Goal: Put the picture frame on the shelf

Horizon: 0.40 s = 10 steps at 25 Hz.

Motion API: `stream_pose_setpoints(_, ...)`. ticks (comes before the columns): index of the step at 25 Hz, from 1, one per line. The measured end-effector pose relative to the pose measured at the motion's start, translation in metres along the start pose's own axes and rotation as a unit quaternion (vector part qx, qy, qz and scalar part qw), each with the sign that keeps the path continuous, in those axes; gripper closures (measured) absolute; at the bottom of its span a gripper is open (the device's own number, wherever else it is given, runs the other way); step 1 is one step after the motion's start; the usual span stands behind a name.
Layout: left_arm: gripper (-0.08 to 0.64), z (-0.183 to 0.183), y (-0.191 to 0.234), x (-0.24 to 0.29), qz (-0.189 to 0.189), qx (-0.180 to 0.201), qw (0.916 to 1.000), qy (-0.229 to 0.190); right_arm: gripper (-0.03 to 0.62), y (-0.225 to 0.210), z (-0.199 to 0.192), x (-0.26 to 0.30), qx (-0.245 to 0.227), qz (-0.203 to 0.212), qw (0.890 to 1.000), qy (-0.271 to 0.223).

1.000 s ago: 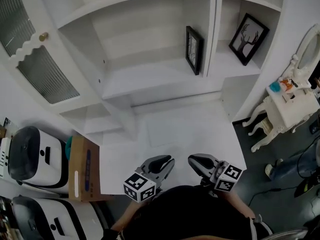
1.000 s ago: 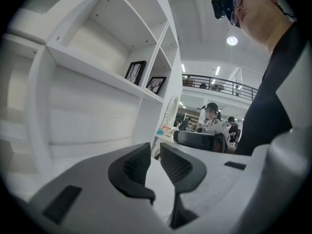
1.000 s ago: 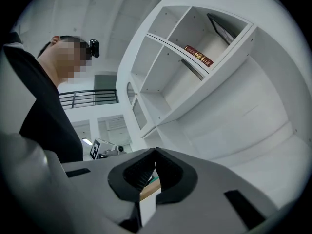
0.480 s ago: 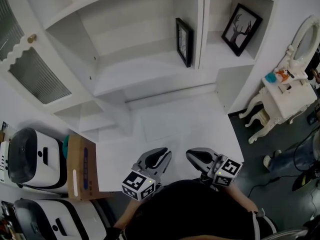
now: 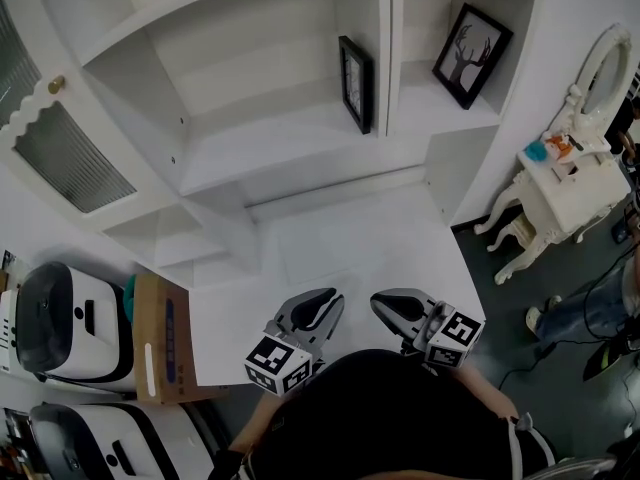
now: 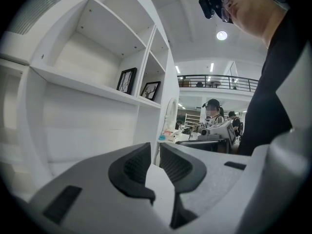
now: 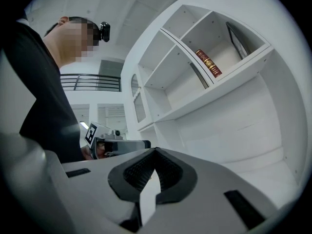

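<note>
In the head view, the left gripper (image 5: 326,304) and right gripper (image 5: 384,304) are being held low over the white counter (image 5: 330,248), with the shelf (image 5: 300,143) well ahead. Upright there, a side-on frame (image 5: 355,83) is being leaned on the left compartment's divider, and an antler frame (image 5: 471,54) on the right compartment's back wall, nearer the right gripper. In the left gripper view, the jaws are being held slightly parted, empty. In the right gripper view, they are being pressed together on nothing.

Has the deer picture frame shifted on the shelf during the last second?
No. The deer picture frame leans in the same spot right of the shelf divider; both slid left in the head view together, so the camera turned.
</note>
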State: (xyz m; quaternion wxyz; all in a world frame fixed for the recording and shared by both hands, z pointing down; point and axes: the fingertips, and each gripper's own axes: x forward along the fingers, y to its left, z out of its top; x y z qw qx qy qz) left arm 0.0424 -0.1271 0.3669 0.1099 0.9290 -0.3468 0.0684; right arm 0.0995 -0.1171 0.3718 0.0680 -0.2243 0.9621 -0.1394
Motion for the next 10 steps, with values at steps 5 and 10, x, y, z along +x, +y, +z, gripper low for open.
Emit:
stream_pose_setpoints(5, 0.495, 0.004, -0.001, 0.003, -0.003, 0.011, 0.9999, -0.005, 0.574, -0.005, 0.009, -0.001, -0.021, -0.003, 1.0, -0.006)
stream_pose_setpoints(10, 0.495, 0.008, -0.002, 0.005, -0.003, 0.016, 0.9998, -0.012, 0.574, -0.006, 0.02, -0.001, -0.041, -0.001, 0.999, -0.015)
